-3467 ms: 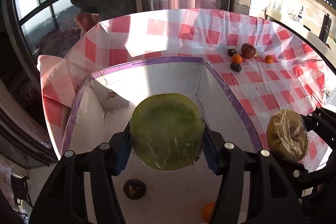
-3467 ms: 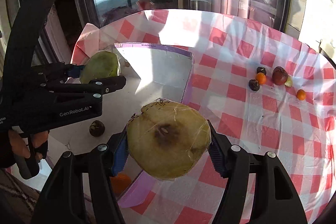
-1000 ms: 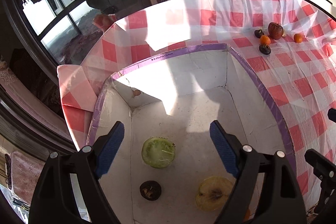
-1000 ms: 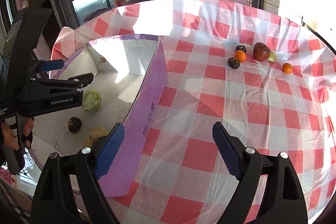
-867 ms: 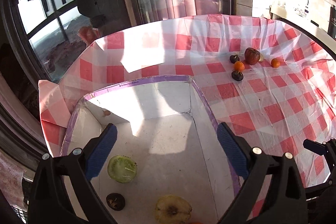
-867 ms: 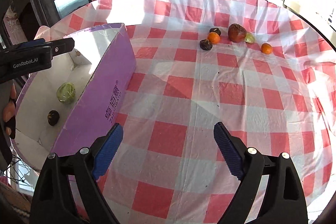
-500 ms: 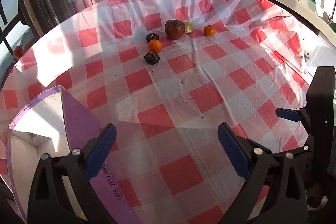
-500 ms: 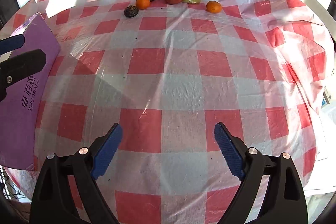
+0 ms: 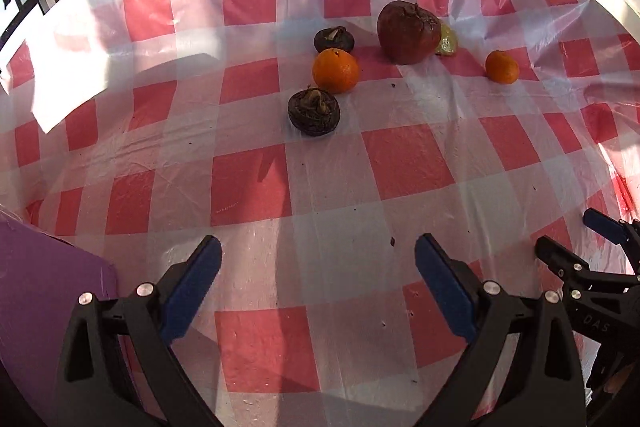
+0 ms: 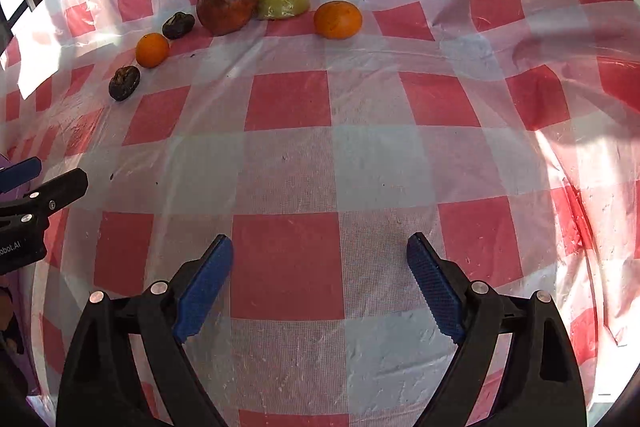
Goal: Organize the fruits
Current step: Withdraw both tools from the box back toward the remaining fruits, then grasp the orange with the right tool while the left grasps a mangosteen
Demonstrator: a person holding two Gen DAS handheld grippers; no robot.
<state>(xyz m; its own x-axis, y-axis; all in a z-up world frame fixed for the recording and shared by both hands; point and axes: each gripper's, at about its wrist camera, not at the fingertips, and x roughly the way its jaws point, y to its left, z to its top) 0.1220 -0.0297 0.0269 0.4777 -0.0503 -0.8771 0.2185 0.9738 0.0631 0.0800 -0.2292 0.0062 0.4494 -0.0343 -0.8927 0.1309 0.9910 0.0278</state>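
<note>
Several fruits lie in a loose group on the far side of the red-checked tablecloth (image 9: 400, 155). A dark red apple (image 9: 408, 31) also shows in the right wrist view (image 10: 226, 5). Next to it are a yellow-green wrapped piece (image 10: 283, 3), two oranges (image 9: 335, 71) (image 9: 501, 67) and two dark round fruits (image 9: 314, 111) (image 9: 333, 39). My left gripper (image 9: 316, 267) is open and empty, well short of the fruits. My right gripper (image 10: 320, 267) is open and empty, over bare cloth.
The purple box wall (image 9: 44, 267) is at the lower left of the left wrist view. The right gripper's fingers (image 9: 600, 227) show at that view's right edge. The cloth hangs wrinkled at the right table edge (image 10: 580, 219).
Both grippers let go of their wrapped fruit halves in the box, then swung away right from the box and moved closer to the group of fruits on the cloth.
</note>
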